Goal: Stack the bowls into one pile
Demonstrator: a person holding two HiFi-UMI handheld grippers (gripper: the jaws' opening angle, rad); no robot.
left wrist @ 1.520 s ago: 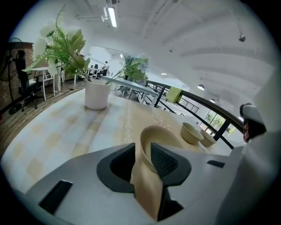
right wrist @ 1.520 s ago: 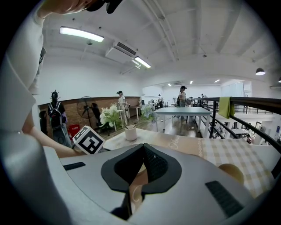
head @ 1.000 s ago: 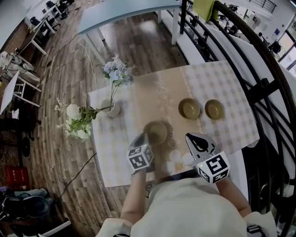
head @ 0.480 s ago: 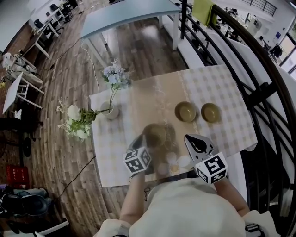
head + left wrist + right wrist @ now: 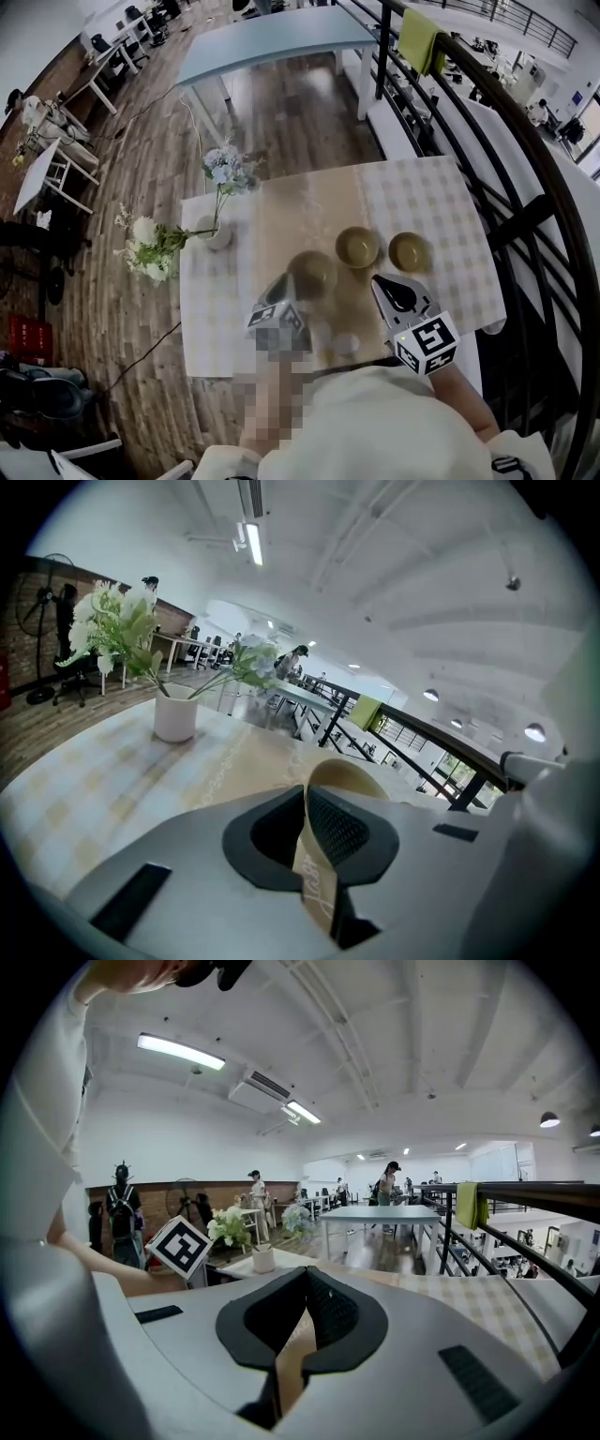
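Nothing is stacked yet: the left tongs (image 5: 286, 283) clench the nearest bowl (image 5: 312, 274) by its rim over the worktop (image 5: 450, 202). The middle bowl (image 5: 357, 247) and end bowl (image 5: 411, 251) sit apart. The right tongs (image 5: 379, 280) are closed and empty.

Open table (image 5: 281, 211) lies between the vase (image 5: 218, 236) at left and two bowls (image 5: 357, 247) at right; a railing (image 5: 521, 214) runs beyond them

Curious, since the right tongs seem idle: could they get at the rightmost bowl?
Probably yes: the right tongs sit empty just short of the rightmost bowl, only bare tablecloth between; they'd need opening first.
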